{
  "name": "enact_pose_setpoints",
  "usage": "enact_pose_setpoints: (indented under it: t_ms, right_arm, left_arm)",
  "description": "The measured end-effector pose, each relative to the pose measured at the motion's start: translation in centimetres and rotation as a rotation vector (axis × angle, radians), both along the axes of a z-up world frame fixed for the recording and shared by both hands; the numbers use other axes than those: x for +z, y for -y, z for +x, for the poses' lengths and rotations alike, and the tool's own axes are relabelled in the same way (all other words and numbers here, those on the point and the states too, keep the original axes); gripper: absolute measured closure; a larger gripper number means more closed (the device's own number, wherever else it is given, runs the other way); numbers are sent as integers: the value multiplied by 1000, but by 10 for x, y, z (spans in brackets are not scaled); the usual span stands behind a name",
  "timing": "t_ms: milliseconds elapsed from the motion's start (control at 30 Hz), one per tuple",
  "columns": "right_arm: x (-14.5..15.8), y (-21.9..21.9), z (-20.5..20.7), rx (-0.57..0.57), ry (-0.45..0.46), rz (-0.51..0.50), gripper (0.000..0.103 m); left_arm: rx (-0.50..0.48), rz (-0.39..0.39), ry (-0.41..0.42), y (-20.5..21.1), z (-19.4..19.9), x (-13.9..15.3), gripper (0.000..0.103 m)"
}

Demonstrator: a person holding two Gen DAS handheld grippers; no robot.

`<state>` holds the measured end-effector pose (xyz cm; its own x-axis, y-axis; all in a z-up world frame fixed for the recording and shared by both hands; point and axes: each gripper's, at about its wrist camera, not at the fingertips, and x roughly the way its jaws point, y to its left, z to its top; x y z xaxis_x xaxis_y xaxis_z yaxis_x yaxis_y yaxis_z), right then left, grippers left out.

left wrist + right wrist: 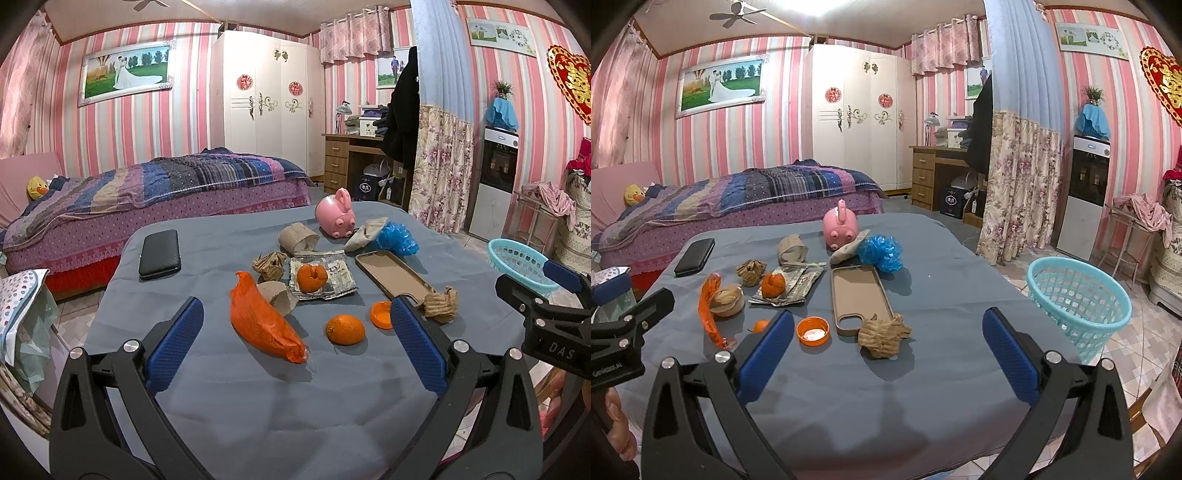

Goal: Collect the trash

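Trash on a blue-covered table (258, 406), both grippers hanging wide open and empty above its near edge.

Left wrist view: the left gripper (295, 321) frames an orange bag (262, 321) at centre, just beside a paper cup (279, 295); an orange (345, 329) and an orange cap (381, 314) lie toward its right finger. Right wrist view: the right gripper (888, 332) frames a brown paper wad (882, 336) at centre, touching a phone case (858, 295). A blue plastic wad (881, 251) sits beyond, centre frame. A turquoise basket (1078, 299) stands on the floor at right, apart from the table.
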<state>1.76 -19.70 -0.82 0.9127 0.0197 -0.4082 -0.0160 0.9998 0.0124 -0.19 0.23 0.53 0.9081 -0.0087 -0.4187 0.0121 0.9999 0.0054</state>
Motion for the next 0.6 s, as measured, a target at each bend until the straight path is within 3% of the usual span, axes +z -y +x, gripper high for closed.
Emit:
enact_pose_setpoints:
  t_ms: [600]
  right_arm:
    - [-2, 1, 1, 4, -6, 8, 4]
  left_arm:
    - [-2, -5, -3, 0, -4, 3, 5]
